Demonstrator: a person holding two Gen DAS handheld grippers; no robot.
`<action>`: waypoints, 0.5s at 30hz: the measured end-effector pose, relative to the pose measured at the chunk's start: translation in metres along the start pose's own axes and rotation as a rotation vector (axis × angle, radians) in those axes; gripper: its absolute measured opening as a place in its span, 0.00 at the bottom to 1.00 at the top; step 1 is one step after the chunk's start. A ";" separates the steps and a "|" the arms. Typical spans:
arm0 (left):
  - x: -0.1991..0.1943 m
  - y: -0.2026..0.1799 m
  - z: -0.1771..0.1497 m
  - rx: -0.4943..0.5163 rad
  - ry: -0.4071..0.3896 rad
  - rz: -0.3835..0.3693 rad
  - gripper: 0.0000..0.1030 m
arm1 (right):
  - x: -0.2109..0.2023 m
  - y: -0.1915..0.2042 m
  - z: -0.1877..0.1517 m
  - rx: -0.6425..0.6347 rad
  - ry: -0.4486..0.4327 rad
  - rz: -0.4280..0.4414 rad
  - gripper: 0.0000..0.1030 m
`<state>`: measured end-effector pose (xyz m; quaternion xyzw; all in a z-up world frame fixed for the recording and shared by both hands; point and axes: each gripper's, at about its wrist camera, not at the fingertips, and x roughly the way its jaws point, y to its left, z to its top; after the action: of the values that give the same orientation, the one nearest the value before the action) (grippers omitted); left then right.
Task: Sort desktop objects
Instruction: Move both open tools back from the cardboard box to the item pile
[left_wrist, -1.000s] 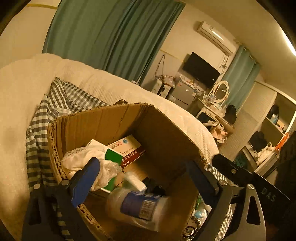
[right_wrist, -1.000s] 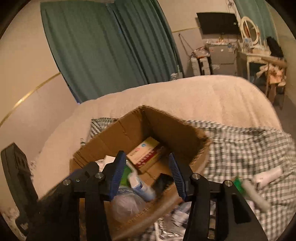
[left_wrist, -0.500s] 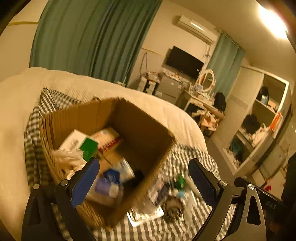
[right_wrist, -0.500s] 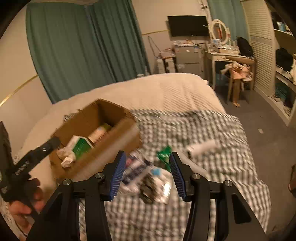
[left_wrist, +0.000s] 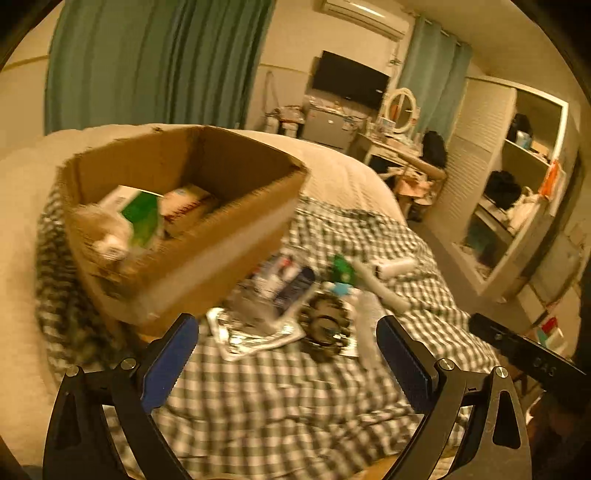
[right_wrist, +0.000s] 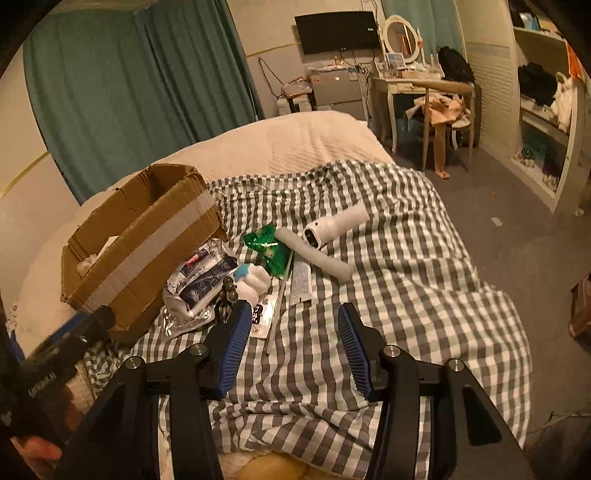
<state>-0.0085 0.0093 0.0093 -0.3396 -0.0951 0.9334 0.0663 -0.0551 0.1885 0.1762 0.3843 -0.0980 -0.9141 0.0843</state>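
Both tools are held with jaws apart and nothing between them: the left hand-held gripper (left_wrist: 286, 354) and the right hand-held gripper (right_wrist: 290, 343), above the checked cloth (right_wrist: 388, 295) on the bed. The cardboard box (right_wrist: 140, 236) serves as landmark. Just beside its taped wall, a foil packet (right_wrist: 199, 280), a green sachet (right_wrist: 269, 245), a grey tube (right_wrist: 314, 254) and a white cylinder (right_wrist: 336, 223) are clustered, some overlapping. Boxes (left_wrist: 144, 214) are seen inside it. A neighbour could be dragged along when one item is pinched, because the pile is tangled; the cylinder might roll on the soft cloth.
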 end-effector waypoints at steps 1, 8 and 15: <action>0.006 -0.006 -0.002 0.020 0.008 -0.010 0.97 | 0.002 -0.001 -0.001 0.002 0.004 0.005 0.47; 0.050 -0.030 -0.012 0.058 0.059 -0.133 0.97 | 0.017 -0.019 -0.012 0.052 0.027 0.024 0.47; 0.088 -0.035 -0.015 0.101 0.082 -0.049 0.93 | 0.031 -0.023 -0.018 0.059 0.052 0.035 0.51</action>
<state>-0.0637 0.0615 -0.0488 -0.3712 -0.0534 0.9205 0.1100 -0.0653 0.2015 0.1364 0.4087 -0.1293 -0.8988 0.0915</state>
